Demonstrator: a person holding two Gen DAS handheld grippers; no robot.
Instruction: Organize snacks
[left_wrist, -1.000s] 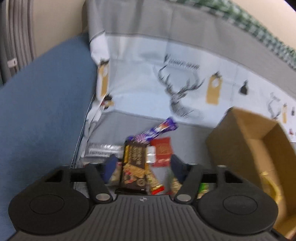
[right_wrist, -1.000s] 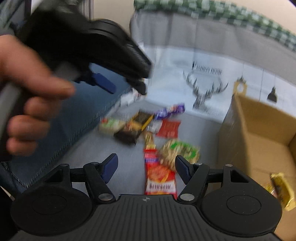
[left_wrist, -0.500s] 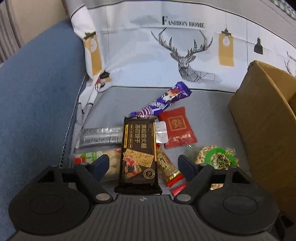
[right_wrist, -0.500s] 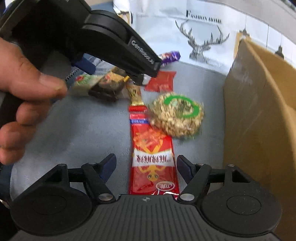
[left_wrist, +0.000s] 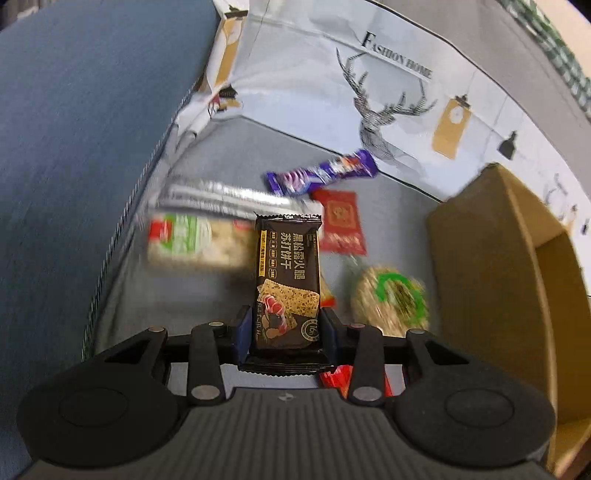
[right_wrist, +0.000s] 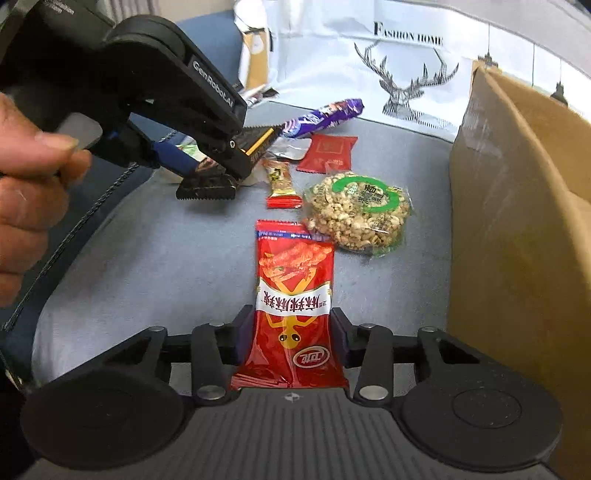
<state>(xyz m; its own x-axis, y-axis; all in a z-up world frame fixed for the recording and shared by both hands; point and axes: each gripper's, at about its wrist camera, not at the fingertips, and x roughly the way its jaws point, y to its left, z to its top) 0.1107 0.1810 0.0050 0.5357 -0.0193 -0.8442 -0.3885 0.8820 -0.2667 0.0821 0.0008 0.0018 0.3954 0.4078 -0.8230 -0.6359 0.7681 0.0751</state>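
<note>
A: On the grey cushion, far left, our left gripper (left_wrist: 286, 328) has the dark brown flat cracker packet (left_wrist: 287, 280) between its blue pads. Jaws closing, pads look pressed on both long edges near the packet's lower end. In the right wrist view the same left gripper (right_wrist: 207, 166) sits at the packet's near end, a person's hand (right_wrist: 29, 192) on the handle.

B: Agreed. Right side: our right gripper (right_wrist: 293, 332) straddles the long red foil snack pouch (right_wrist: 293, 291). Jaws closing there too, pads up against the pouch's sides at its lower third. Pouch looks flat on the cushion.

A: So the step in hand is a double pick, one snack each. Neither looks lifted yet.

B: Next move, as we judge it: finish the squeeze, lift both, carry right to the open brown cardboard box (right_wrist: 517, 229). Box stands just right of the pouch, wall tall, so we need to clear its rim.

A: Risk: foil pouch is slick, edge grip could slip or buckle. Cracker packet is stiffer, should hold.

B: Left behind between us: purple wrapped candy bar (right_wrist: 325, 112), small red square sachet (right_wrist: 328, 153), round clear bag of puffed grain with a green ring label (right_wrist: 360, 214). That bag touches the pouch's top right corner; it may drag on lift.
</note>
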